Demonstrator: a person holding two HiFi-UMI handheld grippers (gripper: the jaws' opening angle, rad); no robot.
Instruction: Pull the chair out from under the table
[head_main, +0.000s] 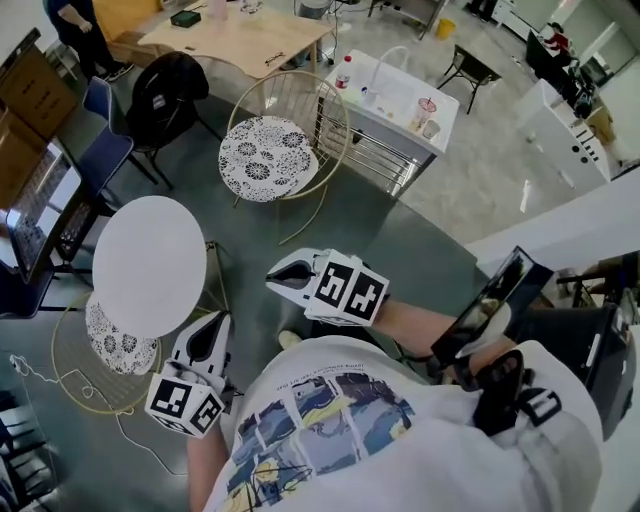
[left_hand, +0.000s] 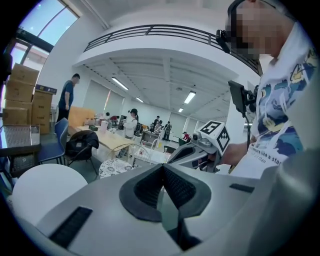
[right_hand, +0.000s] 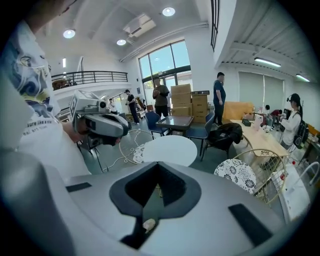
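A round white table (head_main: 150, 262) (right_hand: 170, 149) stands at the left. Tucked partly under it is a gold wire chair with a patterned cushion (head_main: 110, 342) (right_hand: 136, 151). My left gripper (head_main: 213, 320) (left_hand: 162, 167) hovers next to the table's near edge, jaws shut and empty. To the right, my right gripper (head_main: 272, 276) (right_hand: 157, 182) hangs over the bare floor and points left; it too is shut on nothing. Each gripper shows in the other's view: the right gripper (left_hand: 192, 152) and the left gripper (right_hand: 102, 125). Neither touches the chair.
A second gold wire chair with a patterned seat (head_main: 265, 155) (right_hand: 240, 172) stands free behind the table. Beyond are a black chair with a jacket (head_main: 165, 95), a wooden table (head_main: 235, 40) and a white cart (head_main: 400, 95). A laptop desk (head_main: 40, 210) and floor cable (head_main: 30, 375) lie left.
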